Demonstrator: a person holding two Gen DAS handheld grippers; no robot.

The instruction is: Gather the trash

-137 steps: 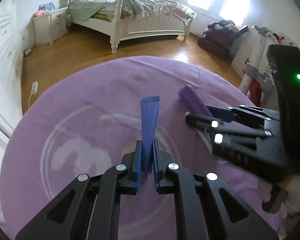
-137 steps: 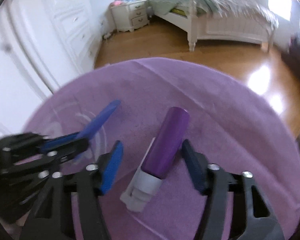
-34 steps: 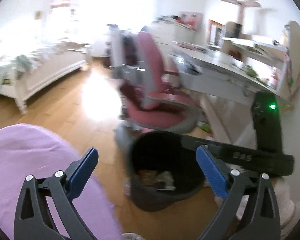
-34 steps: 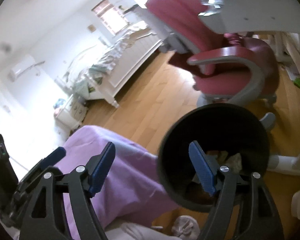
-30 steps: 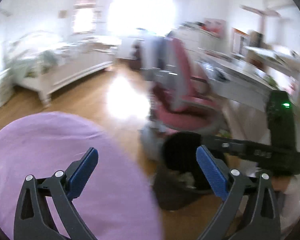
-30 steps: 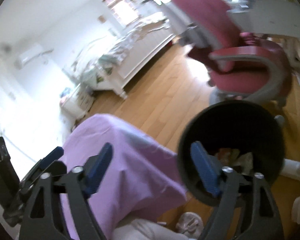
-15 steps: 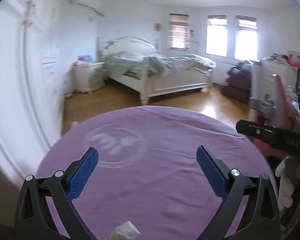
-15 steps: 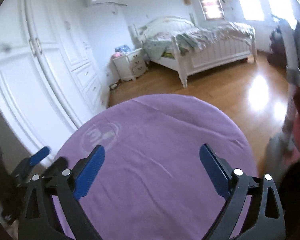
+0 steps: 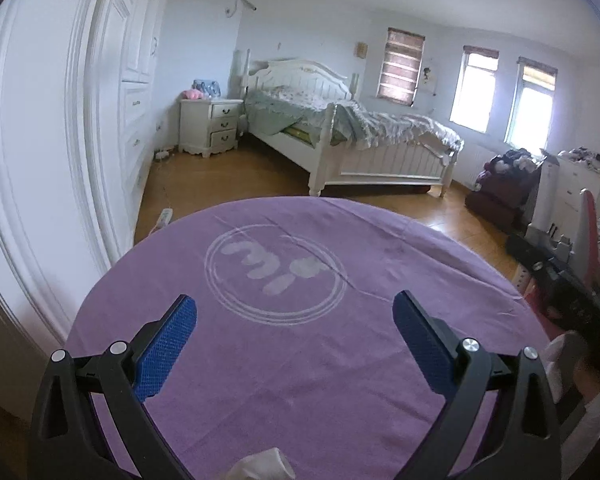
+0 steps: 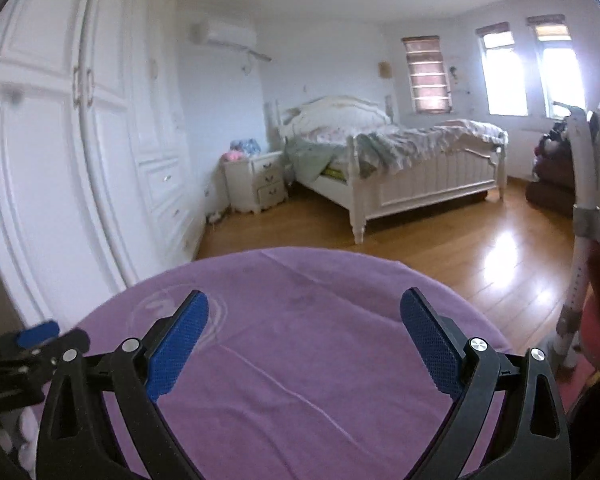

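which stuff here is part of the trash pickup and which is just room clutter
Job: white crumpled scrap at the near edge of the purple tablecloth; left gripper and right gripper, both open and empty.

Just there: bed, nightstand, wardrobe.

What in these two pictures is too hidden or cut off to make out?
- White crumpled thing, left wrist view: cut off by the bottom edge; maybe tissue, cannot tell.
- Near part of the purple table, right wrist view: hidden behind the right gripper.
- Dark pile by the windows, left wrist view: too small to identify.
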